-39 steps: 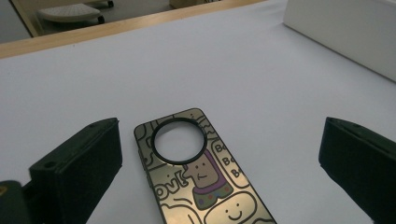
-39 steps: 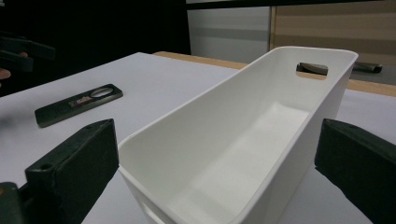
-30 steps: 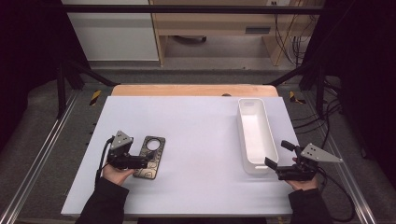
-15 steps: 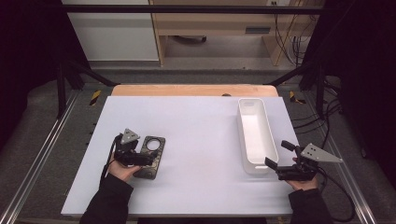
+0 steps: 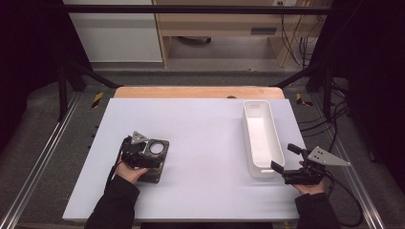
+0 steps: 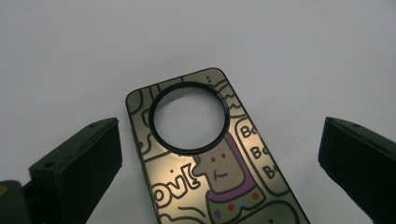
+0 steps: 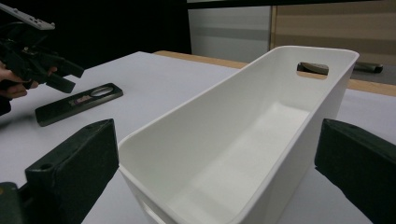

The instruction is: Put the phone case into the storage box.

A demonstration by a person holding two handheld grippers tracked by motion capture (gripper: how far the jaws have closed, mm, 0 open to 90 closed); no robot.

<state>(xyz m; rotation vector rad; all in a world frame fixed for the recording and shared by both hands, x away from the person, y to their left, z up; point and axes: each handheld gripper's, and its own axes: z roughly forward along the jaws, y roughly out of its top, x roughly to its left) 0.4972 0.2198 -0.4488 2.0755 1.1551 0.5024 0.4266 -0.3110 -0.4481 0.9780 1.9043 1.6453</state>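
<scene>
Left gripper point(image 5: 152, 161) spread wide over a cartoon-printed phone case point(image 6: 210, 163) on the white worktop point(image 5: 200, 133), apparently not touching, right gripper point(image 5: 282, 167) likewise released beside the white bin point(image 5: 260, 136)

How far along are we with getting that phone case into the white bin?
Nothing is finished yet: the phone case lies flat on the table, and the white bin is empty. In hand: the left gripper hovers over the case, open, astride it. The right gripper waits open at the bin's near end. Left: grasp, carry, drop in.
</scene>
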